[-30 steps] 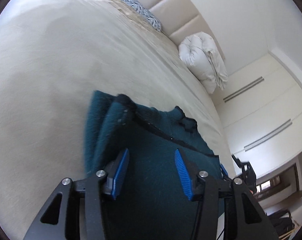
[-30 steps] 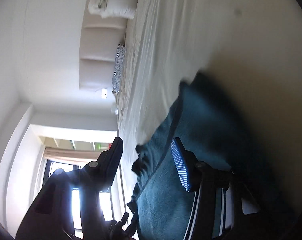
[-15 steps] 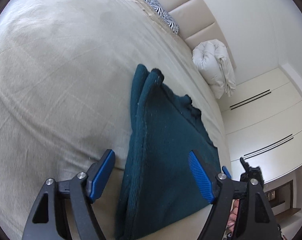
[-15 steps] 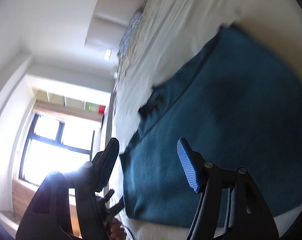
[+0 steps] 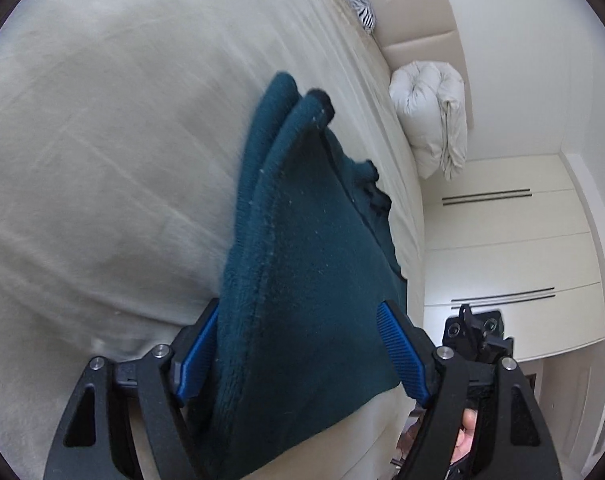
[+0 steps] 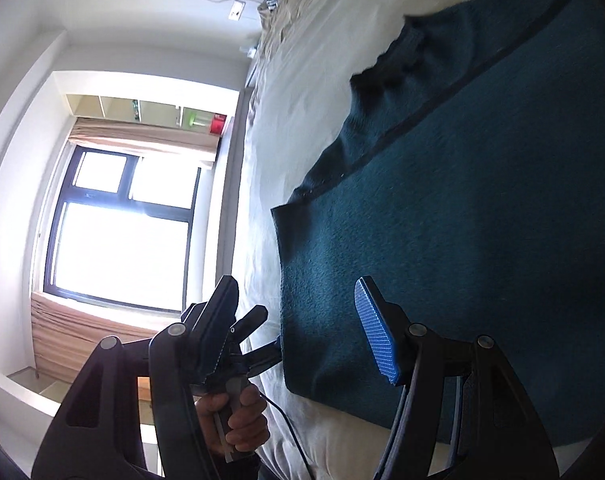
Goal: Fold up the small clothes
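The near corner of the teal garment (image 5: 302,280) is running out of the left wrist view behind the left gripper (image 5: 298,356), so I cannot tell whether its left pad is touching the thick folded edge bulging beside it. The hand holding the right gripper is showing only as a sliver of fingers (image 5: 468,428) low in that view.

The right wrist view is showing what the other is not: a bright window (image 6: 122,220) with a rolled blind, and the person's left hand (image 6: 234,416) gripping its handle. The left view alone is showing the white duvet roll (image 5: 430,120) against the headboard (image 5: 414,16) and the wardrobe doors (image 5: 502,240).

The garment is lying folded on the cream bed (image 5: 102,140), fleecy, with a dark seam line crossing it. The left jaws have just been opening and are standing wide astride the cloth. The right gripper (image 6: 298,332) has also just been opening; its jaws are gaping over the garment's edge, gripping nothing.
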### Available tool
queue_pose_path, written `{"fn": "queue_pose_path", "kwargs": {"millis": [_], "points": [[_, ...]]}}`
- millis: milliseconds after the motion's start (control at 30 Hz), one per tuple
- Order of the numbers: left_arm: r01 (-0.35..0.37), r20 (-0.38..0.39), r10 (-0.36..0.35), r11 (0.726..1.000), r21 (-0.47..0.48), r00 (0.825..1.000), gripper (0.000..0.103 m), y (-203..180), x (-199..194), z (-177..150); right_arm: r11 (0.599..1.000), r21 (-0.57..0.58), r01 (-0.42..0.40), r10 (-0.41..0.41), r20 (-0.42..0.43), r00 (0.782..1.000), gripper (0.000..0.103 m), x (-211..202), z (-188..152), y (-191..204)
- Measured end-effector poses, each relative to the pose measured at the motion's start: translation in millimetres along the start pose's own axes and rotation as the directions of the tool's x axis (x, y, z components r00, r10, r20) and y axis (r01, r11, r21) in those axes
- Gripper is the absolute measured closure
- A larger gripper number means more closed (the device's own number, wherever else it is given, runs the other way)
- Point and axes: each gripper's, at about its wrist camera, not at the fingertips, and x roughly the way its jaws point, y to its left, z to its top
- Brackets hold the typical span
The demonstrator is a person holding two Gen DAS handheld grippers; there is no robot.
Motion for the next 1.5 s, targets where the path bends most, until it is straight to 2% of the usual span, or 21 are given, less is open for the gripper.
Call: {"fn": "queue_pose_path", "kwargs": {"millis": [33, 100, 167, 233, 500, 667, 800, 933, 1067, 1167, 1300, 1333, 1367, 1400, 1467, 1500], "points": [[0.009, 0.004, -0.009, 1.0, -0.006, 1.0, 0.029, 1.0, 0.2, 0.9, 1.0, -0.002, 0.002, -0.002, -0.015, 1.0, 0.043, 8.1, -0.8, 3.2], [0.033, 0.009, -0.033, 0.999, -0.035, 0.999, 0.047, 7.7, 0.0, 1.8, 1.0, -0.016, 0.011, -0.011, -0.05, 0.999, 0.042, 26.2, -1.7, 9.5], [0.041, 0.008, -0.04, 0.997, -0.064, 0.999, 0.074, 18.4, 0.7, 1.6, 0.999, -0.028, 0.021, -0.024, -0.083, 0.996, 0.043, 44.5, -1.6, 16.7], [0.049, 0.008, -0.048, 0.996, -0.074, 0.999, 0.083, 26.6, -0.1, -0.3, 0.999, -0.038, 0.034, -0.039, -0.12, 0.992, 0.043, 61.3, -2.0, 20.2], [0.08, 0.031, -0.078, 0.994, -0.08, 0.997, 0.087, 30.5, -5.2, -2.1, 0.993, -0.017, 0.117, -0.118, -0.18, 0.977, 0.044, 119.6, 8.3, 3.8], [0.107, 0.033, -0.105, 0.991, -0.077, 0.994, 0.087, 22.0, -11.7, -2.7, 0.999, 0.039, 0.037, -0.03, -0.167, 0.985, 0.044, 119.4, 12.9, -13.2], [0.117, 0.032, -0.116, 0.993, -0.02, 0.993, 0.088, -13.3, -12.6, -4.4, 0.998, 0.061, -0.011, 0.02, -0.149, 0.989, 0.043, 98.1, 18.3, -14.9], [0.108, 0.012, -0.109, 0.991, 0.074, 0.994, 0.088, -67.2, 2.9, -10.1, 0.989, 0.106, -0.103, 0.112, -0.078, 0.991, 0.036, 56.2, 34.7, -26.7], [0.123, -0.035, -0.12, 0.984, 0.127, 0.992, 0.088, -114.1, 43.3, -25.4, 0.965, 0.165, -0.206, 0.209, -0.001, 0.978, 0.029, 8.8, 55.4, -47.3], [0.106, -0.087, -0.092, 0.98, 0.167, 0.992, 0.088, -140.4, 89.1, -43.0, 0.962, 0.167, -0.215, 0.212, 0.038, 0.977, 0.026, -22.7, 68.5, -60.6], [0.089, -0.153, -0.063, 0.981, 0.175, 0.986, 0.085, -146.6, 145.3, -69.3, 0.958, 0.199, -0.208, 0.2, 0.063, 0.978, 0.026, -52.1, 82.1, -87.3], [0.075, -0.163, -0.046, 0.981, 0.178, 0.986, 0.078, -146.3, 155.5, -74.3, 0.957, 0.208, -0.204, 0.194, 0.068, 0.979, 0.026, -57.7, 84.0, -94.3], [0.083, -0.178, -0.05, 0.98, 0.18, 0.983, 0.063, -146.8, 161.2, -79.0, 0.955, 0.219, -0.197, 0.186, 0.07, 0.98, 0.026, -62.8, 85.1, -101.4], [0.109, -0.193, -0.073, 0.977, 0.181, 0.978, 0.056, -148.4, 161.8, -83.2, 0.953, 0.231, -0.196, 0.183, 0.074, 0.98, 0.026, -67.0, 85.4, -108.4], [0.177, -0.201, -0.133, 0.96, 0.216, 0.971, 0.03, -158.2, 149.2, -92.8, 0.946, 0.243, -0.213, 0.2, 0.077, 0.977, 0.028, -74.1, 85.7, -118.8], [0.193, -0.199, -0.146, 0.951, 0.24, 0.969, 0.027, -162.7, 141.9, -93.3, 0.943, 0.243, -0.227, 0.214, 0.078, 0.974, 0.028, -77.1, 85.8, -122.4]]}}
